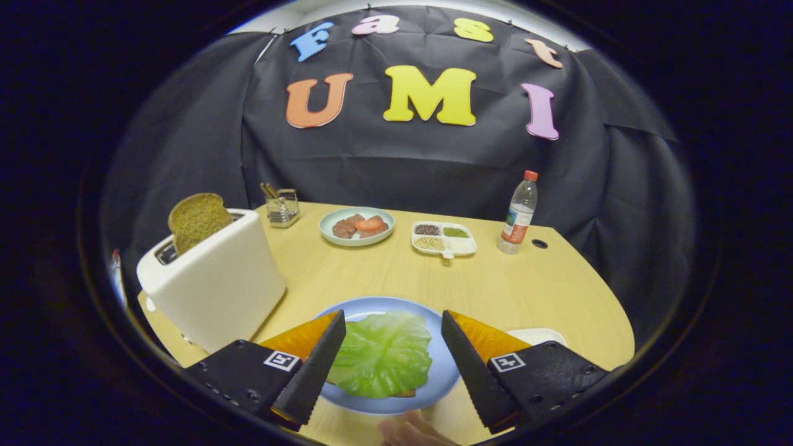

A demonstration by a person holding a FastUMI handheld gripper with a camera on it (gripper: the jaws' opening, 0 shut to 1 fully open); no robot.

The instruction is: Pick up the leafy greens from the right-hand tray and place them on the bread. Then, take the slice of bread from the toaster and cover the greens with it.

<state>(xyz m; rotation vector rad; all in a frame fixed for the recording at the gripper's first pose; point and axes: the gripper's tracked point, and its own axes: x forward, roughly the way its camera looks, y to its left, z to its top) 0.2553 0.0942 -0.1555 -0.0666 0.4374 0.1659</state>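
A green lettuce leaf lies flat on a slice of bread, whose brown edge peeks out beneath it, on a light blue plate. My gripper hovers over the plate, open, its two black fingers standing either side of the leaf and touching nothing. To the left stands a white toaster with a brown bread slice sticking up out of its slot. A white tray lies just behind the right finger, mostly hidden by it.
At the back of the wooden table are a metal holder, a pale plate of meat and tomato, a divided white dish of seeds and a plastic bottle. A hand shows near the front edge.
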